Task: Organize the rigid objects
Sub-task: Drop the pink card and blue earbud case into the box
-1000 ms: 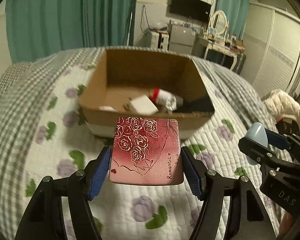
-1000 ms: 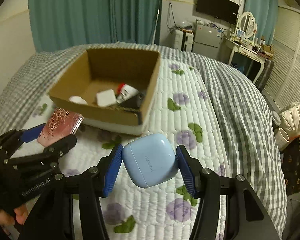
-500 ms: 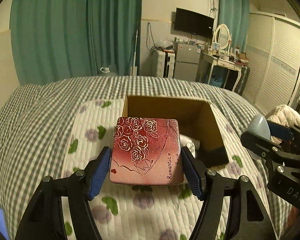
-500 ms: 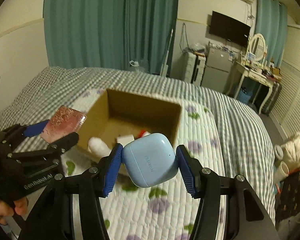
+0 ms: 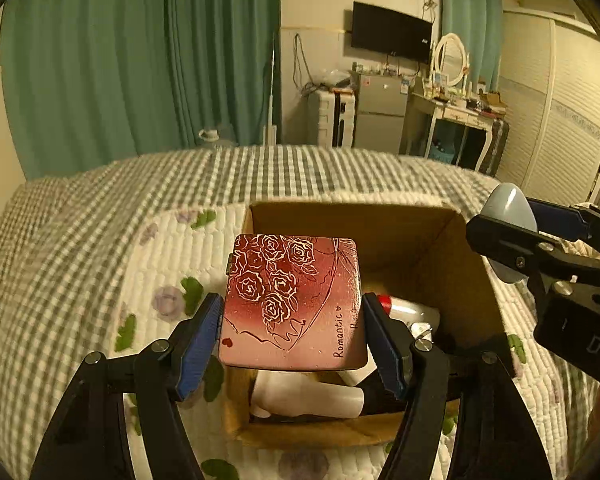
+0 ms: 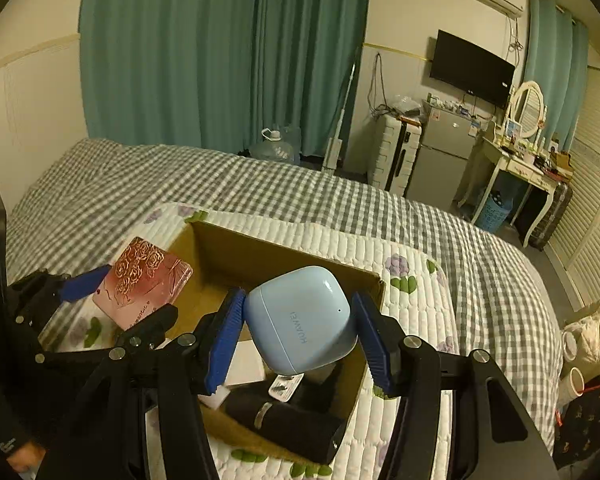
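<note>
Hovering over the cardboard box [image 5: 452, 240], the left gripper [image 5: 292, 336] is clamping a rose-patterned tin [image 5: 292, 300] between its pads. The right gripper [image 6: 300, 336] is squeezing a blue earbud case [image 6: 300, 320] above the same box.

**What I cannot see well**

My red rose tin [image 5: 292, 304] hides much of the cardboard box [image 5: 432, 248] floor; the white bottle [image 5: 308, 398] under it shows only partly. My blue earbud case [image 6: 302, 318] covers other contents. The small items on the dressing table [image 6: 528, 160] are too small to tell.
</note>
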